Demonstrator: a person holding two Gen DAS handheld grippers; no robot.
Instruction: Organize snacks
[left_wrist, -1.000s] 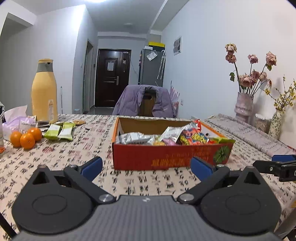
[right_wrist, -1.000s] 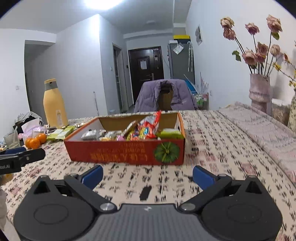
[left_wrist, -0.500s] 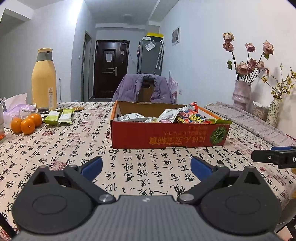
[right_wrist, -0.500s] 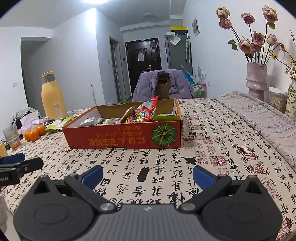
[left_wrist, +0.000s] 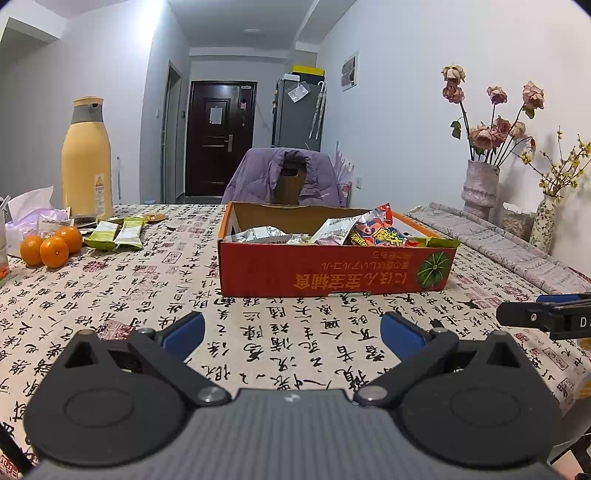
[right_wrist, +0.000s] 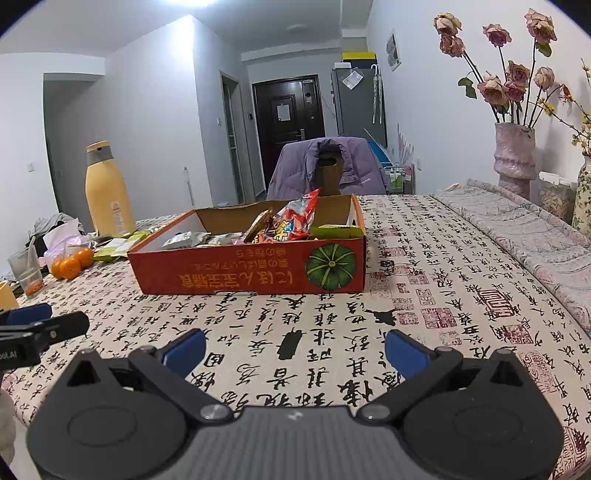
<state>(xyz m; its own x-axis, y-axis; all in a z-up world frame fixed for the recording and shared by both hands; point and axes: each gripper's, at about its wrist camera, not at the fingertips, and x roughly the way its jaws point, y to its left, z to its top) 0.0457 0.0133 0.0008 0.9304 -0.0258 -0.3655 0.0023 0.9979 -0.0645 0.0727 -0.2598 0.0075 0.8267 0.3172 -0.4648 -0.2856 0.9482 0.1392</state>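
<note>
The red cardboard box (left_wrist: 332, 266) carries a line of yellow Chinese characters on its front wall, printed upside down, just left of a green pumpkin picture; I cannot read them surely. The cloth on the surface (right_wrist: 424, 332) beside the box is covered with black Chinese calligraphy and red seal stamps. Left of the box, the other hand-held gripper (right_wrist: 40, 332) shows white letters ending in "ot.AI". A snack bag (right_wrist: 291, 225) inside the box has yellow characters, too small to read.
</note>
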